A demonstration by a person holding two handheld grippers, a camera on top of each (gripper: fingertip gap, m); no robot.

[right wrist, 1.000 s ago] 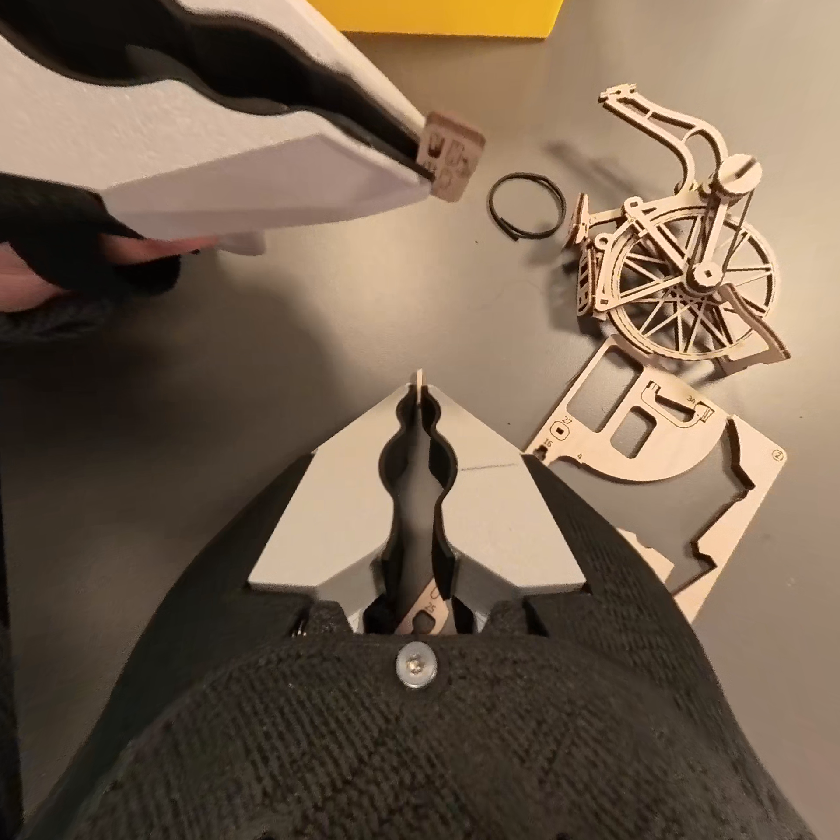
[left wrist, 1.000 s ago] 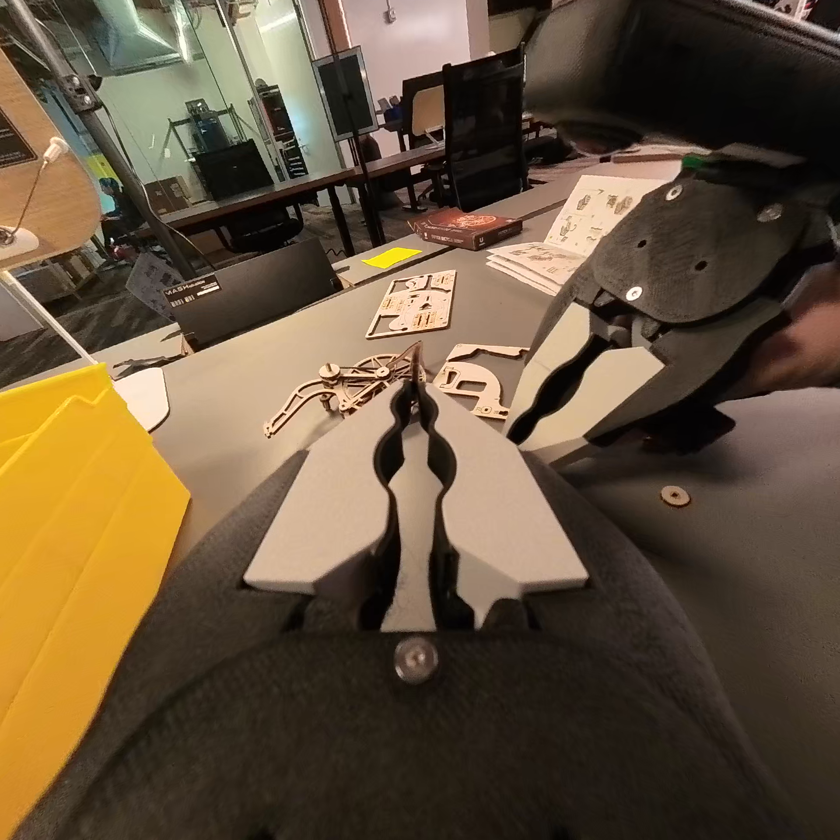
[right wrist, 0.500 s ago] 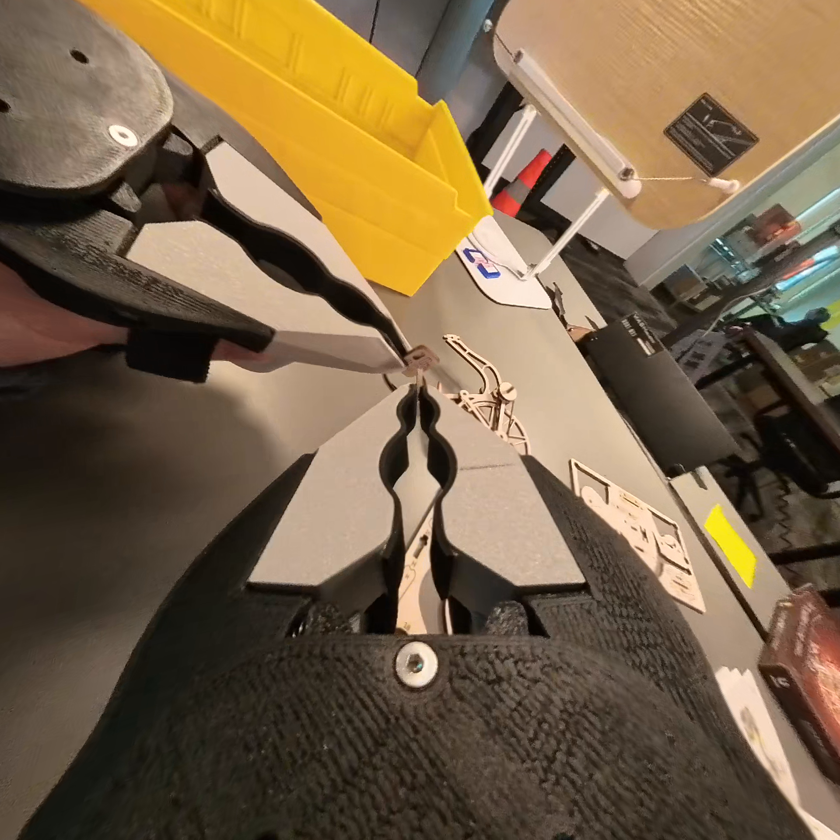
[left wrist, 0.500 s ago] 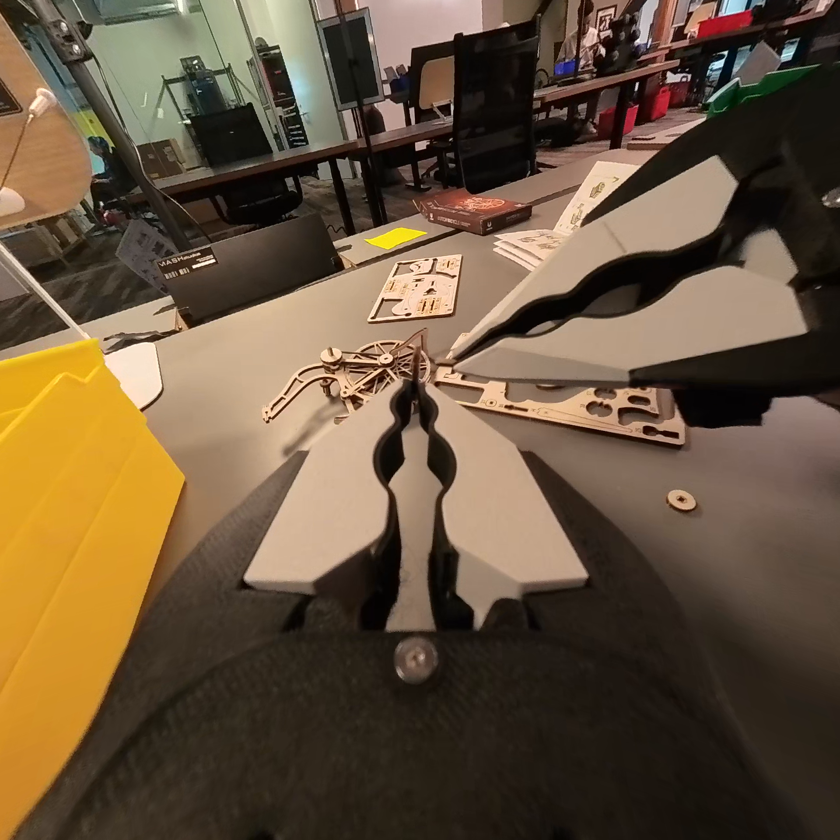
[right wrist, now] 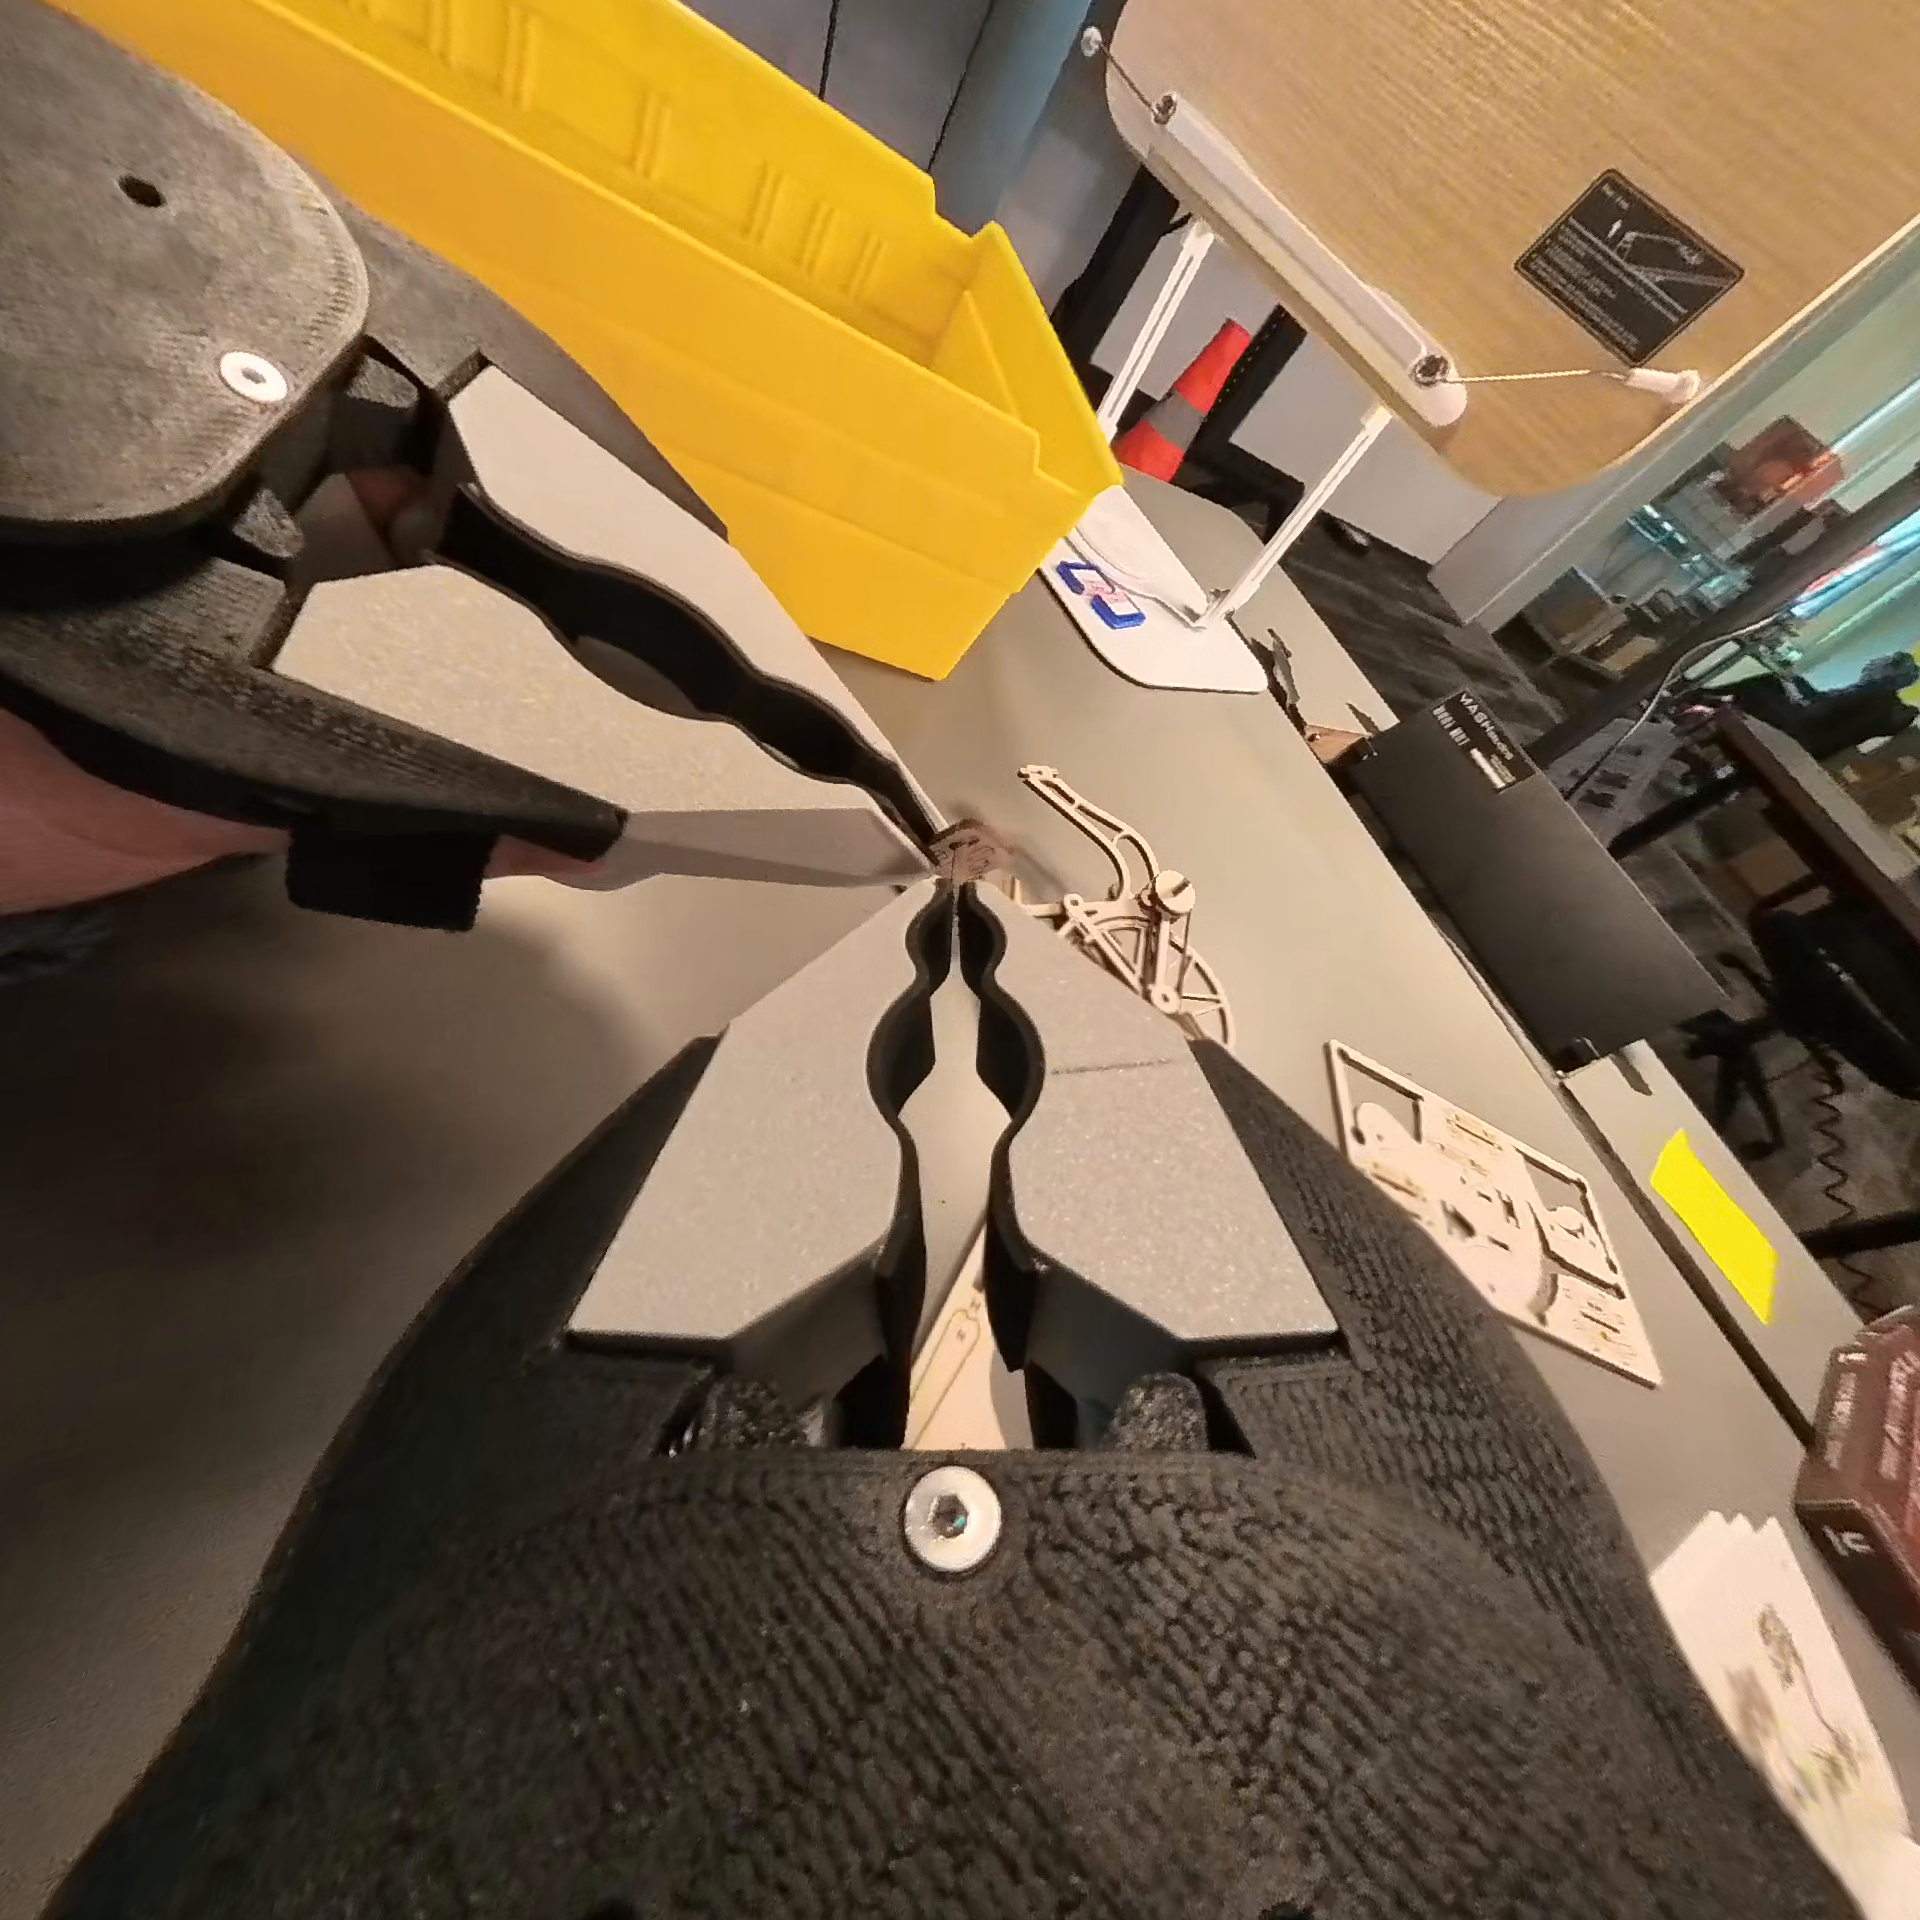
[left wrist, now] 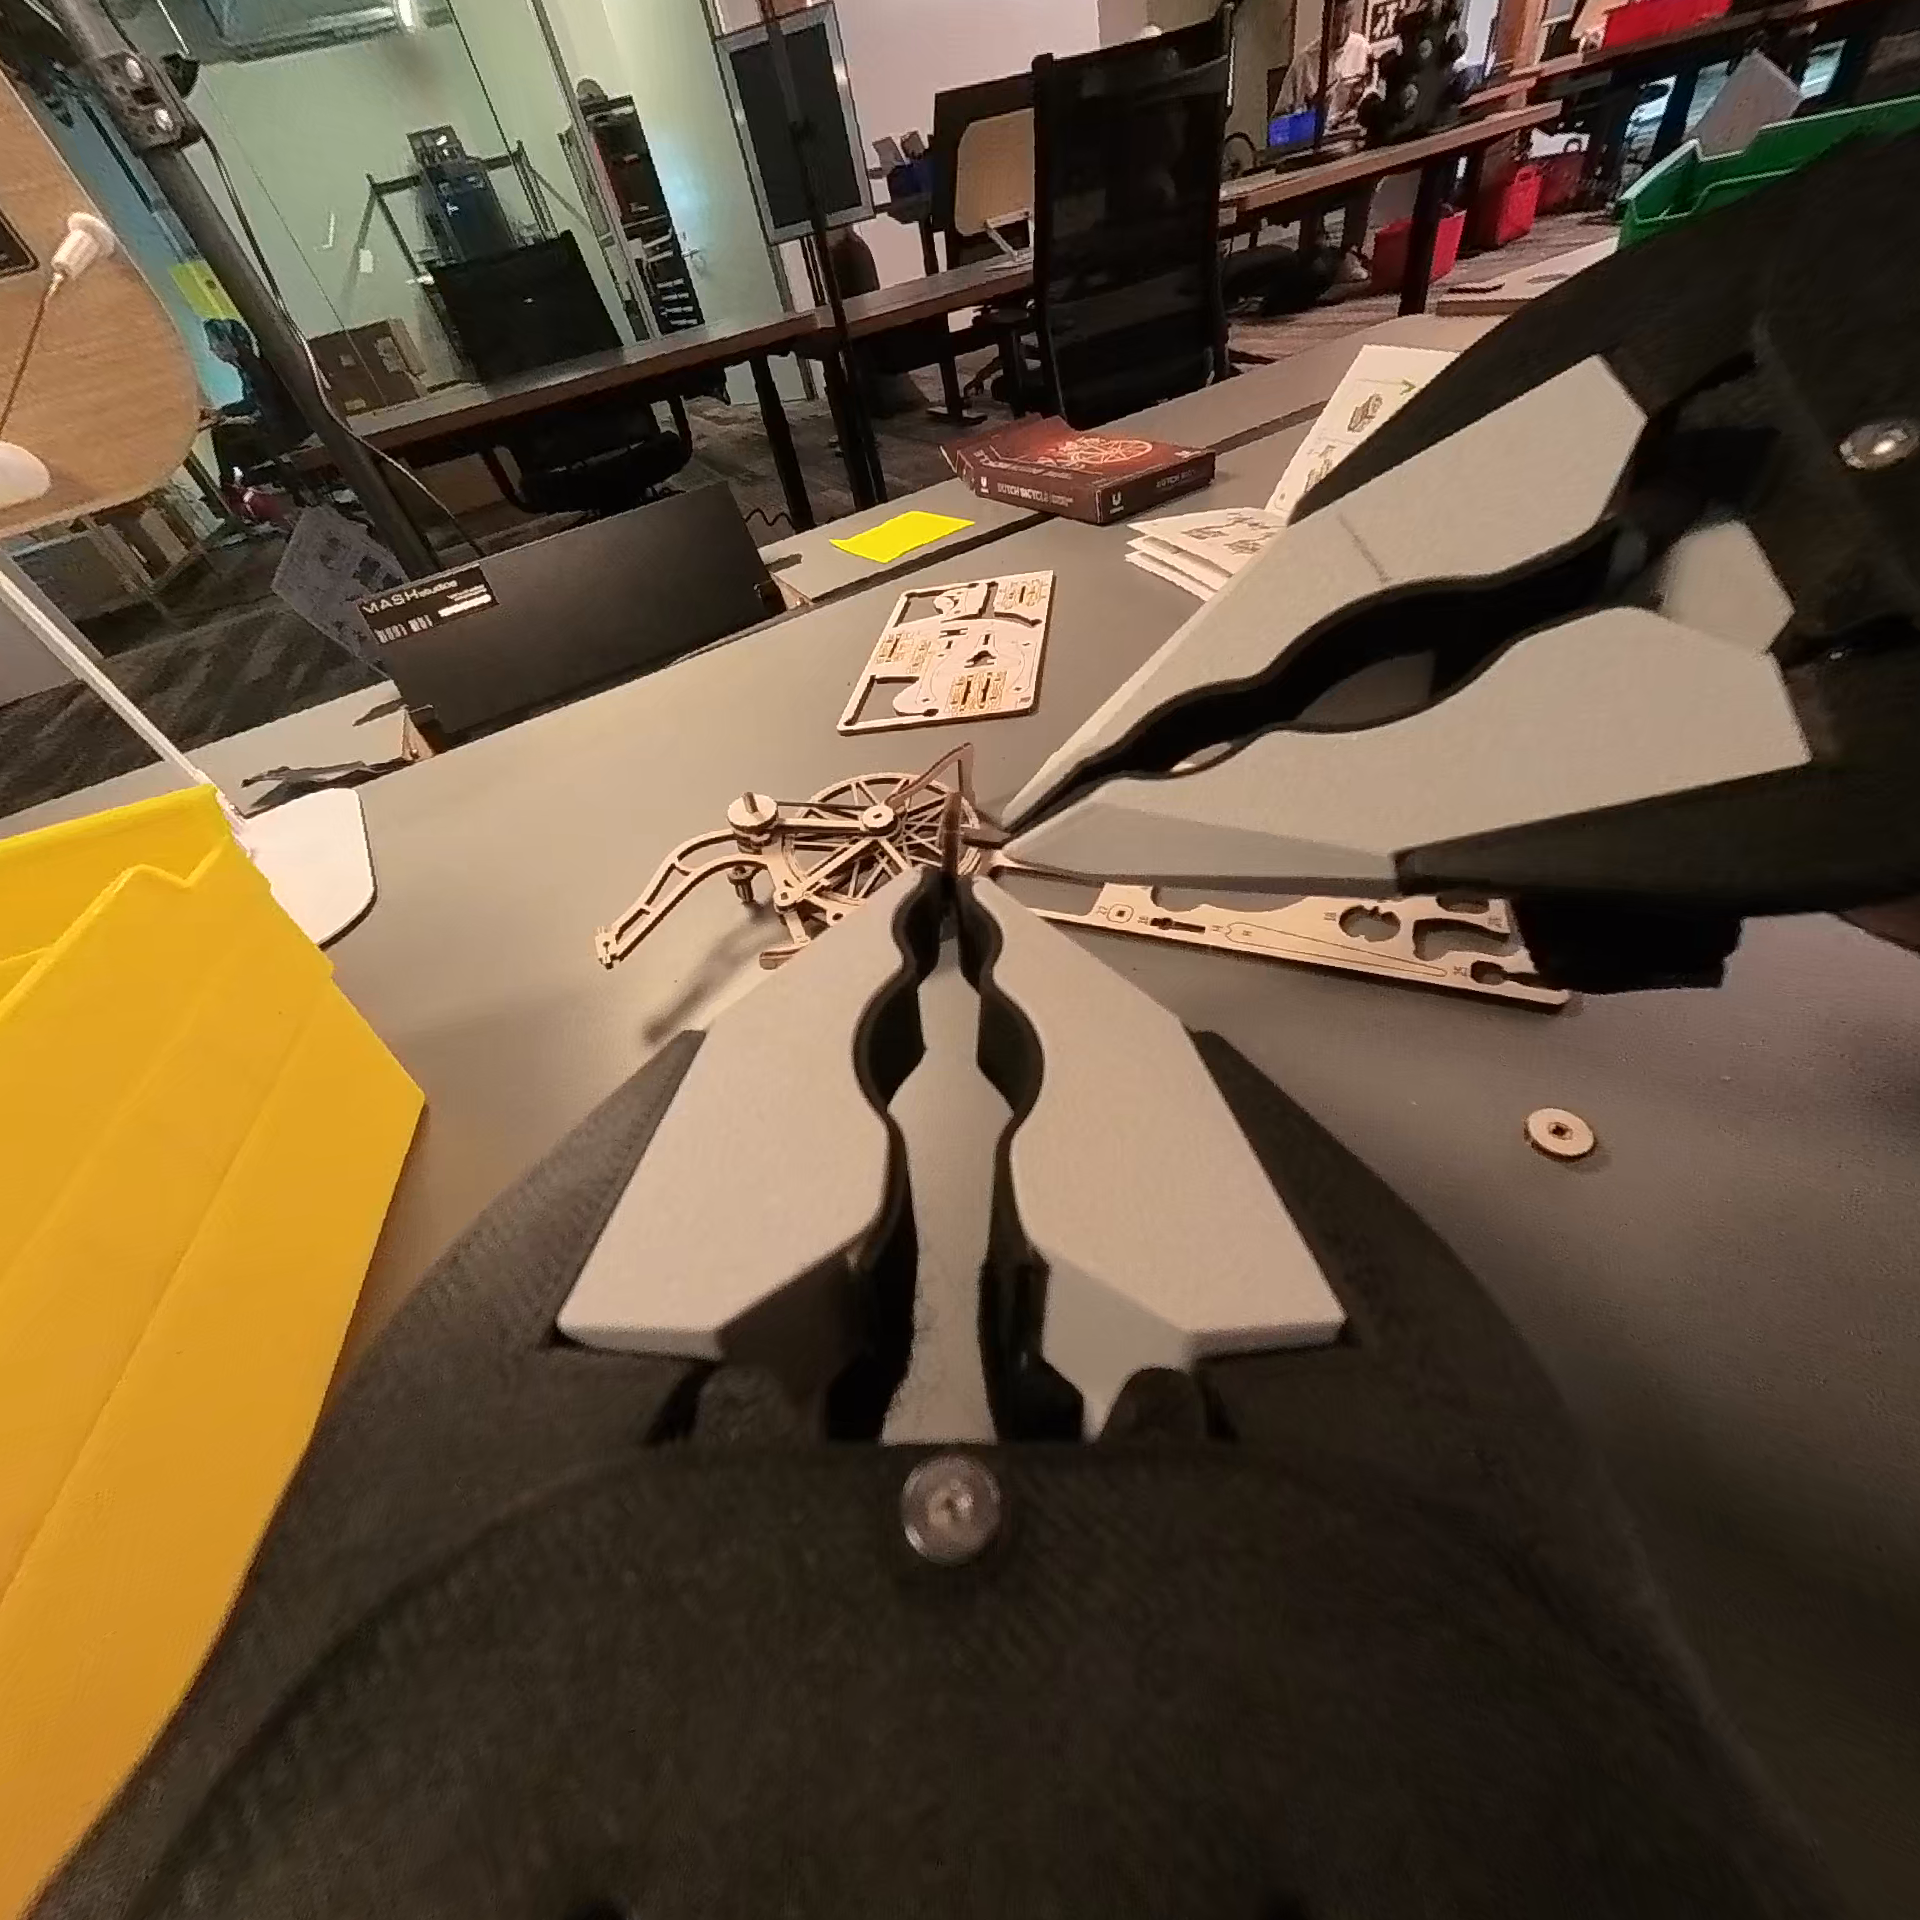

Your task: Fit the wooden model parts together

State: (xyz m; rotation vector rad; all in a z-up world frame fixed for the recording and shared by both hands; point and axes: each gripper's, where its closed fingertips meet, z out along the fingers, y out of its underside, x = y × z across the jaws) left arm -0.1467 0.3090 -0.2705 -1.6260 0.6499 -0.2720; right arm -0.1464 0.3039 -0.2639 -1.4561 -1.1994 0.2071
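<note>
Only the right wrist view is showing the small flat wooden tab (right wrist: 968, 844) the left gripper (right wrist: 928, 854) is pinching; the right gripper (left wrist: 1000, 840), clenching a thin wooden piece (right wrist: 952, 883), is meeting it tip to tip above the grey table (left wrist: 1351, 1091).

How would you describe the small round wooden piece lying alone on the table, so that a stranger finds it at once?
Start at the grey table, on the side away from the yellow bin. Near the long flat wooden sheet lies a small wooden disc. Unlike the sheets and the wooden bicycle model, it is round, with a central hole.
</note>
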